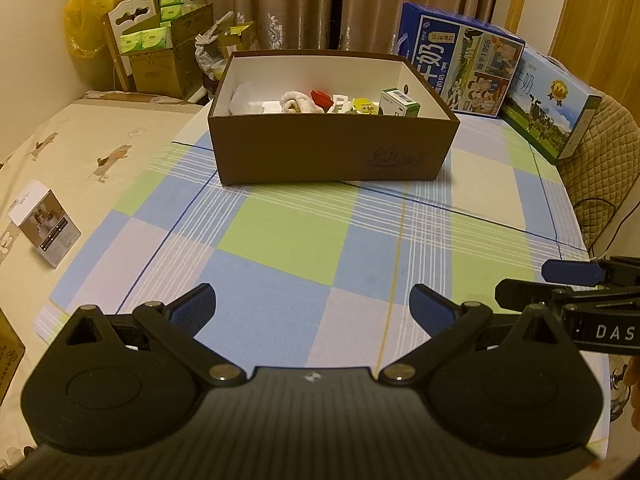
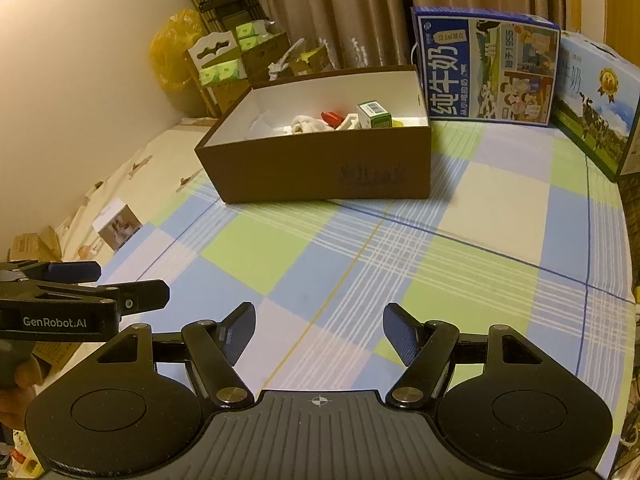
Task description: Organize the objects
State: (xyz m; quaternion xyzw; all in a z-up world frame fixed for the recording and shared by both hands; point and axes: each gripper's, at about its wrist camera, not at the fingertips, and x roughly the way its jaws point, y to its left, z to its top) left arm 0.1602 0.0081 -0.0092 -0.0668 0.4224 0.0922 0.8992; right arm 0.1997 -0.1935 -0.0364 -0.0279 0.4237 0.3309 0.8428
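- Both of my tools sit at the bottom of their frames: my left hand-held gripper (image 1: 312, 308) with its blue pads spread wide and nothing between them, and my right hand-held gripper (image 2: 319, 330) likewise wide open and empty.
- Each tool also shows in the other's view: the right one pokes in at the lower right of the left view, the left one at the lower left of the right view, so they hang side by side, close together.
- Beneath them is a checked cloth (image 1: 280, 236) of blue, green and cream squares, bare between me and the box.
- Straight ahead, in the upper middle of both frames, stands a brown open-topped box (image 1: 332, 148) with a white lining. Its long axis runs left to right across my view, its long wall facing me.
- Inside it lie a pale rolled cloth (image 1: 298, 102), something red, white and yellow pieces I cannot name, and a small green-and-white carton (image 1: 400, 104).
- The one loose thing I judge still to be sorted is a small white box (image 1: 44, 222) at the far left of the left view, off the checked cloth on a cream sheet with little animals.
- It lies well apart from both tools, up and to the left; my left tool is nearer, so a leftward reach suits it.
- Two milk cartons (image 2: 486, 68) stand behind the brown box at upper right.
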